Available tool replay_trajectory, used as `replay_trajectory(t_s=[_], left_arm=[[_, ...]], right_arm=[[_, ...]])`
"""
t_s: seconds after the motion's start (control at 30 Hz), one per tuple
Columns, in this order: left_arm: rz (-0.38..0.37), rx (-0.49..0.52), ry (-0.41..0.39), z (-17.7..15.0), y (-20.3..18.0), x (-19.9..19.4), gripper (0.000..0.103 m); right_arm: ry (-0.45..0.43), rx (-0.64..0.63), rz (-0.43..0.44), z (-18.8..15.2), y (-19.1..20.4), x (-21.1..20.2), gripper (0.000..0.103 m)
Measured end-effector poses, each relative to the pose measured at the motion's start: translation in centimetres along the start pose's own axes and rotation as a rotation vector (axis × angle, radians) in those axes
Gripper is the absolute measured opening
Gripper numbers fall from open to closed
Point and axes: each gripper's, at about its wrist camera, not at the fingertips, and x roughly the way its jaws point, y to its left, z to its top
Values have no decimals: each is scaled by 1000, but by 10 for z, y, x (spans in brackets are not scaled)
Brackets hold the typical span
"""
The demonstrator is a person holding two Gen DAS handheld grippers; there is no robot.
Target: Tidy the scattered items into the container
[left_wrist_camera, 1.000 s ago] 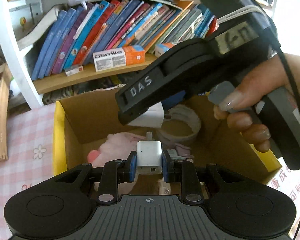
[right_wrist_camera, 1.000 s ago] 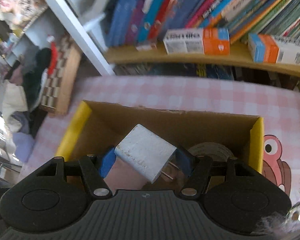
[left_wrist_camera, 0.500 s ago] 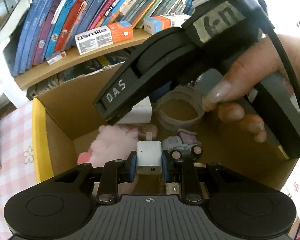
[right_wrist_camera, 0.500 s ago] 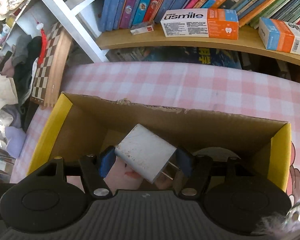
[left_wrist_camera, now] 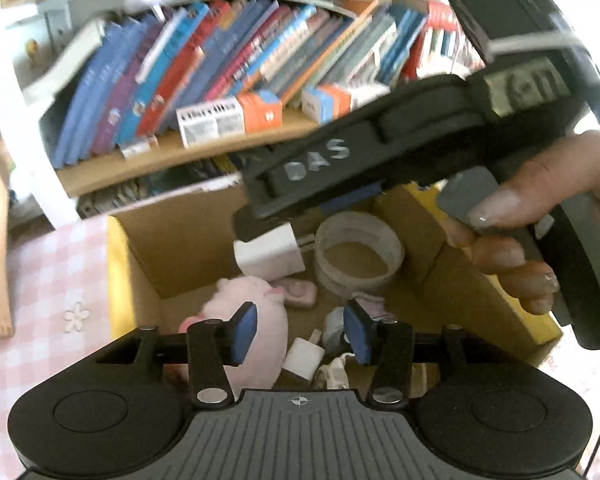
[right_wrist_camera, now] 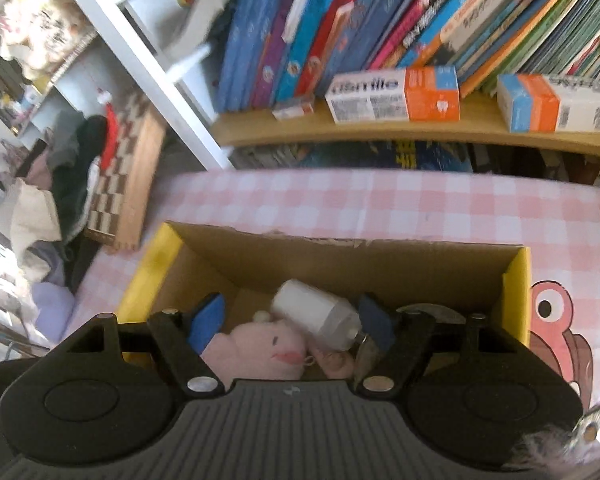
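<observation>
An open cardboard box with yellow rims (left_wrist_camera: 118,280) (right_wrist_camera: 516,288) stands on the pink checked cloth. My left gripper (left_wrist_camera: 300,332) is open above it; a small white charger (left_wrist_camera: 302,360) lies loose in the box below its fingers. My right gripper (right_wrist_camera: 292,324) is open too, and a larger white plug adapter (right_wrist_camera: 314,316) sits tilted between its spread fingers, free of the left pad. That adapter (left_wrist_camera: 268,254) also shows under the right gripper in the left wrist view. A pink plush (left_wrist_camera: 260,312) (right_wrist_camera: 256,346), a tape roll (left_wrist_camera: 358,252) and a small toy car lie in the box.
A bookshelf with slanted books (right_wrist_camera: 380,32) and orange-white cartons (right_wrist_camera: 392,94) stands behind the table. A wooden chessboard (right_wrist_camera: 124,184) leans at the left. A cartoon fish print (right_wrist_camera: 556,320) marks the cloth right of the box.
Both grippers have opened. The small charger has dropped from the left fingers into the box. The larger adapter has come loose in the right fingers and tipped downward.
</observation>
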Motion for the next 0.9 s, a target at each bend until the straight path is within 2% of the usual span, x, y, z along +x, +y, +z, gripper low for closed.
replay_trajectory(t_s=[0.17, 0.33, 0.57, 0.63, 0.7, 0.87, 0.9], left_arm=[[13, -5, -93, -8, -7, -38, 48], [34, 24, -193, -17, -7, -79, 55], [62, -6, -288, -50, -5, -132, 55], [71, -21, -309, -62, -7, -148, 59], [89, -36, -332, -75, -10, -162, 68], [103, -57, -358, -109, -17, -192, 72], [107, -66, -357, -117, -18, -198, 75]], right_arm=[[-52, -33, 10, -10, 19, -33, 73], [-114, -80, 22, -31, 43, -70, 73], [-199, -123, -10, -70, 72, -114, 73], [-218, -130, -26, -83, 81, -125, 73], [-236, -141, -44, -97, 90, -136, 73], [-281, -181, -90, -138, 115, -161, 74], [-296, -189, -101, -148, 120, -167, 79]])
